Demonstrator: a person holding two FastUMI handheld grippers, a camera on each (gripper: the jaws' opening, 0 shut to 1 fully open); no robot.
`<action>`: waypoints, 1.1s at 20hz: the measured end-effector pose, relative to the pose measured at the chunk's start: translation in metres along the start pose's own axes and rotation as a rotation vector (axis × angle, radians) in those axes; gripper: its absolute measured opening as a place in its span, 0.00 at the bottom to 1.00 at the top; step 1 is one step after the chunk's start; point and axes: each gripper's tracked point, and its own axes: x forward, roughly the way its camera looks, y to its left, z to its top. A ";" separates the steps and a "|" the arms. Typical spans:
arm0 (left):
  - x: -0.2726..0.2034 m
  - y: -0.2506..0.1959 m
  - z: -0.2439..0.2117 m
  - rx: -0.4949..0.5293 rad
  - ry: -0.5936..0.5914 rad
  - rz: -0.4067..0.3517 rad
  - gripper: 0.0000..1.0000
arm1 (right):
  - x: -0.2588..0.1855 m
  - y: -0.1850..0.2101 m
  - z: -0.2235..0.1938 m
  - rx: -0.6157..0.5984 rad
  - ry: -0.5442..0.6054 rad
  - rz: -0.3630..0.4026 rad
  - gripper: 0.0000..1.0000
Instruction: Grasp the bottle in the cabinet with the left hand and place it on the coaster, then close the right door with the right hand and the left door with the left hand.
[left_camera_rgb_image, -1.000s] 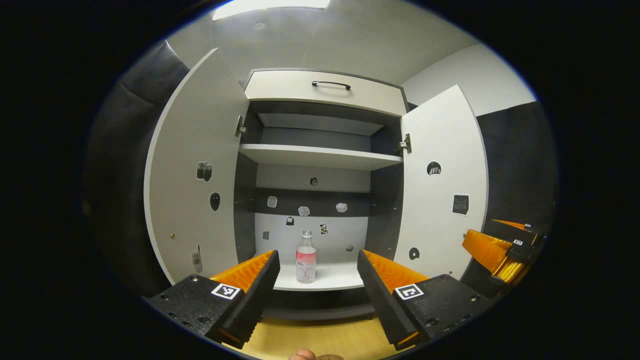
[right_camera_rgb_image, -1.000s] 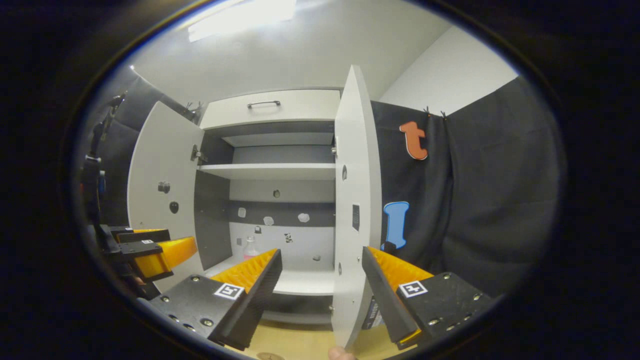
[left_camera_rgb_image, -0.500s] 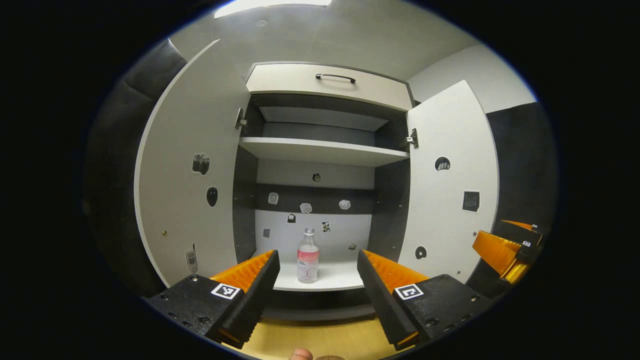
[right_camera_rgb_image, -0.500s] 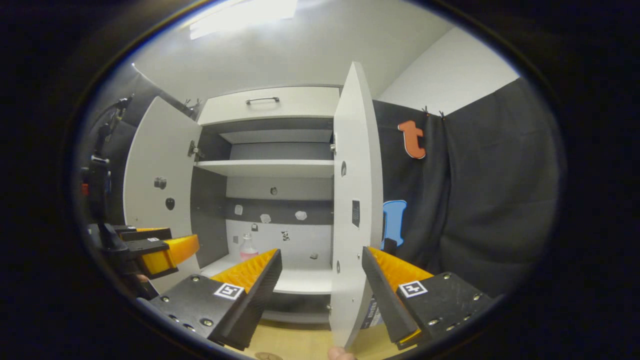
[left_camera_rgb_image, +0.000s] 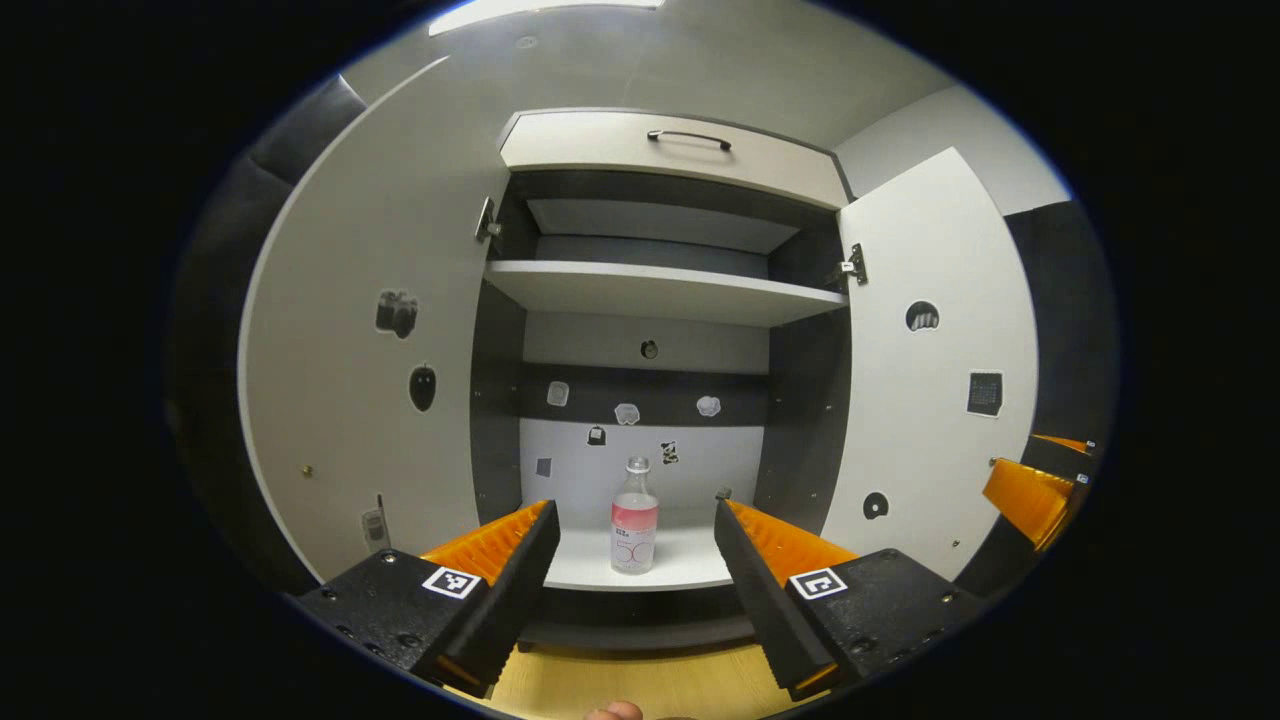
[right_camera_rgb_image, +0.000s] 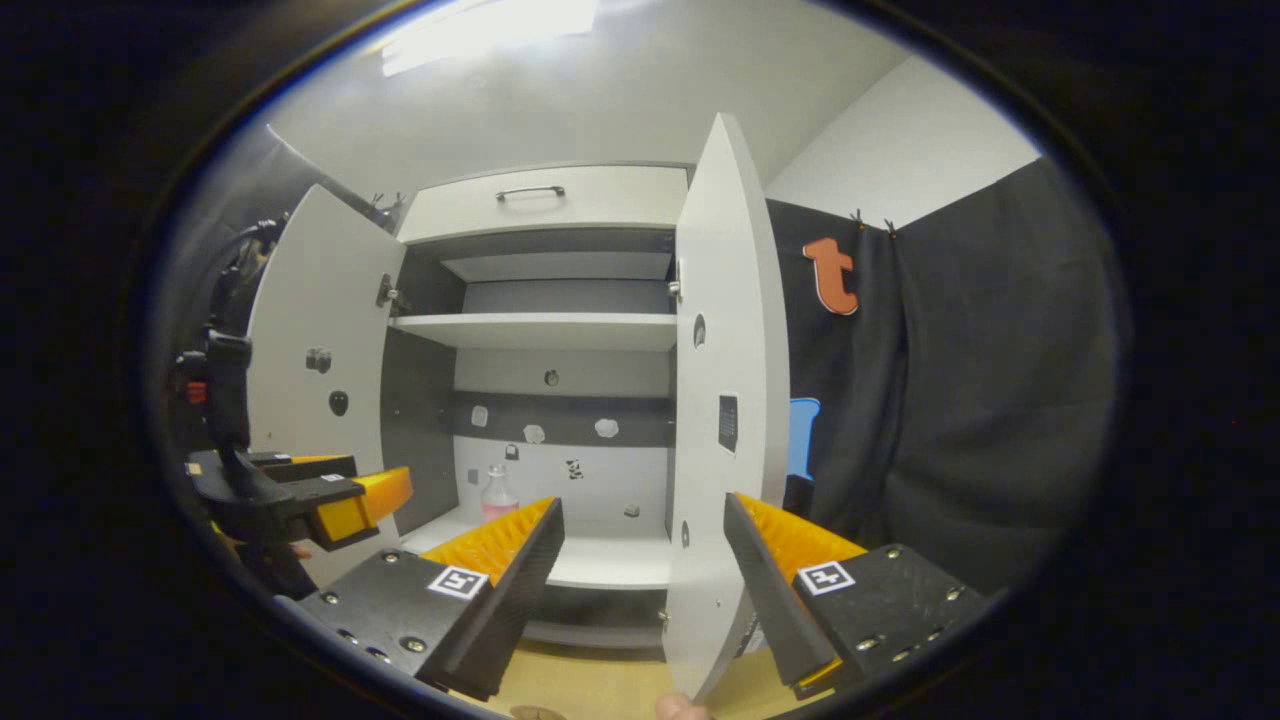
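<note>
the bottle (left_camera_rgb_image: 634, 516) stands upright on the cabinet's bottom shelf (left_camera_rgb_image: 680, 560), framed between the left gripper (left_camera_rgb_image: 632, 560) fingers, which are spread wide and empty. the right gripper (right_camera_rgb_image: 642, 560) is also wide open, straddling the right door (right_camera_rgb_image: 722, 420) edge without touching.

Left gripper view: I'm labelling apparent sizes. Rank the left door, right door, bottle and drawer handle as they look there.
1. Left door, though it is nearer.
2. Right door.
3. Bottle.
4. Drawer handle, thinner, farther off.

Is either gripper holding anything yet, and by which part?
Nothing is held. The left gripper is open, short of the bottle on the cabinet's bottom shelf; the right gripper is open too.
</note>
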 end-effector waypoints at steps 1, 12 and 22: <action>0.009 -0.001 -0.004 -0.006 0.005 -0.009 0.92 | 0.001 -0.001 -0.001 0.001 0.002 -0.002 0.95; 0.130 0.008 -0.072 -0.023 0.130 -0.055 0.97 | 0.014 -0.018 0.004 -0.006 -0.001 -0.063 0.95; 0.218 0.019 -0.111 -0.012 0.200 -0.049 0.97 | 0.011 -0.021 0.005 0.028 0.006 -0.075 0.96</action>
